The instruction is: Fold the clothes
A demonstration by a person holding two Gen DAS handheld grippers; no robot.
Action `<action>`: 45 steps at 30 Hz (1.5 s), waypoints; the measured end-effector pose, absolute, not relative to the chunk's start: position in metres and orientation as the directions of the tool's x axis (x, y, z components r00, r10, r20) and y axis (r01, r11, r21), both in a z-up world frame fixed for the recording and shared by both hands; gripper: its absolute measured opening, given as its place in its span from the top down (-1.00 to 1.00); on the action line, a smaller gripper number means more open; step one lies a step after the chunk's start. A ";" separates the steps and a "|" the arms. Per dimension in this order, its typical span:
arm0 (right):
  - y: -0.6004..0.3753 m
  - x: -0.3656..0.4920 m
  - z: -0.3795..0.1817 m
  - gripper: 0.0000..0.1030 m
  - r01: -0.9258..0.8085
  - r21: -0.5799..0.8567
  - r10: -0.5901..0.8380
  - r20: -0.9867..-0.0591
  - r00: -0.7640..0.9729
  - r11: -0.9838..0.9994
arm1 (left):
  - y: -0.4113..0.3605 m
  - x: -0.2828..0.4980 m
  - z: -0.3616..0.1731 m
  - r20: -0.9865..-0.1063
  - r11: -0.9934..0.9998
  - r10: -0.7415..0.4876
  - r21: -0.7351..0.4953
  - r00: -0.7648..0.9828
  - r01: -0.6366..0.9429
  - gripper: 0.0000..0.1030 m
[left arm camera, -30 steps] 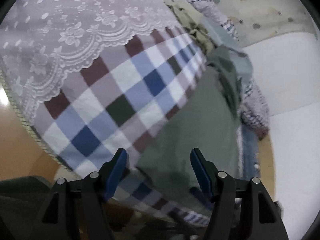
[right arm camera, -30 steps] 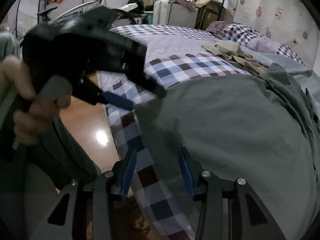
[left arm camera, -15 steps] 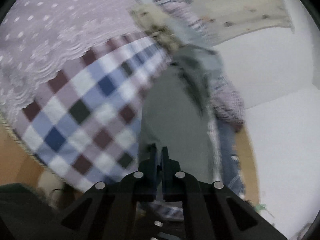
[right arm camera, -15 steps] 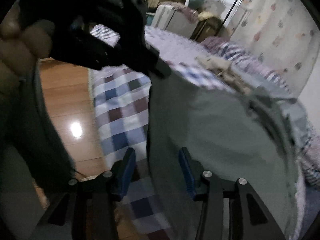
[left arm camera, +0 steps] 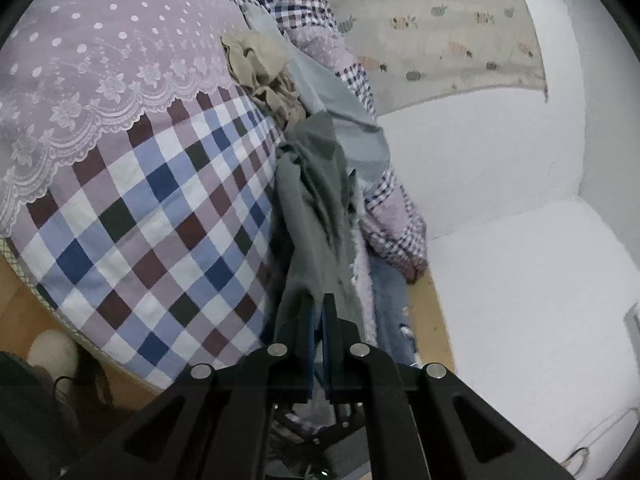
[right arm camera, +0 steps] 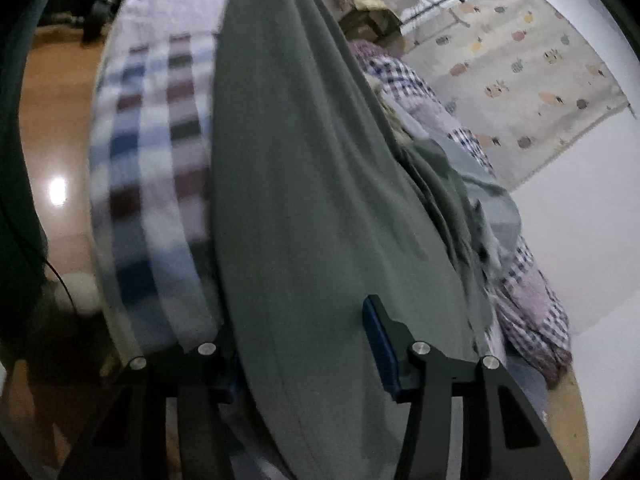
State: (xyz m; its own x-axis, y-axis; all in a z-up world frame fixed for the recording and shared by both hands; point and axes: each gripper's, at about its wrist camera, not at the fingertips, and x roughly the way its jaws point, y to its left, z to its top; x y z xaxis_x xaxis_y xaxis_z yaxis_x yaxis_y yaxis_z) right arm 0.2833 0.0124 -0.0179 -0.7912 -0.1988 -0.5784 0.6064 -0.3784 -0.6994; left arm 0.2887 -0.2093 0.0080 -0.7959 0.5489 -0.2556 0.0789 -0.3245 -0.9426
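A grey-green garment (left arm camera: pixel 316 216) rises off the checked bed in a bunched ridge toward my left gripper (left arm camera: pixel 318 300), which is shut on its near edge. In the right wrist view the same garment (right arm camera: pixel 304 184) hangs as a broad taut sheet across the middle of the frame. My right gripper (right arm camera: pixel 304 332) is open, and the cloth passes between its fingers. Its right finger with a blue pad (right arm camera: pixel 378 336) shows, while the left finger is hidden behind the cloth.
The bed has a blue, maroon and white checked cover (left arm camera: pixel 160 208) and a lilac lace spread (left arm camera: pixel 100 60). A beige garment (left arm camera: pixel 260 76) and a pale blue one (left arm camera: pixel 340 112) lie at the far side beside small-check bedding (left arm camera: pixel 396 216). Wooden floor (right arm camera: pixel 52 120) is to the left, a white wall (left arm camera: pixel 500 200) to the right.
My left gripper went from open to shut on the garment's edge and lifted it off the bed. The cloth now hangs between my right gripper's fingers instead of lying flat.
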 end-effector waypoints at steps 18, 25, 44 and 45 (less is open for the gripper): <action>0.070 0.312 0.010 0.96 0.781 -0.510 -0.190 -0.779 -0.597 -0.362 | -0.187 0.291 -0.009 -0.789 -0.651 0.317 -0.585 -0.527 0.484 0.98; 0.105 0.279 0.040 0.53 0.829 -0.227 -0.277 -0.870 -0.409 -0.512 | -0.187 0.283 -0.018 -0.827 -0.668 0.267 -0.529 -0.494 0.524 0.98; 0.325 0.168 0.022 0.24 0.244 0.193 -0.244 -0.949 -0.199 -0.951 | -0.179 0.273 -0.016 -0.829 -0.665 0.235 -0.518 -0.508 0.537 0.98; 0.323 0.167 0.018 0.24 0.245 0.170 -0.221 -0.955 -0.199 -0.954 | -0.178 0.273 -0.015 -0.830 -0.667 0.234 -0.516 -0.507 0.537 0.98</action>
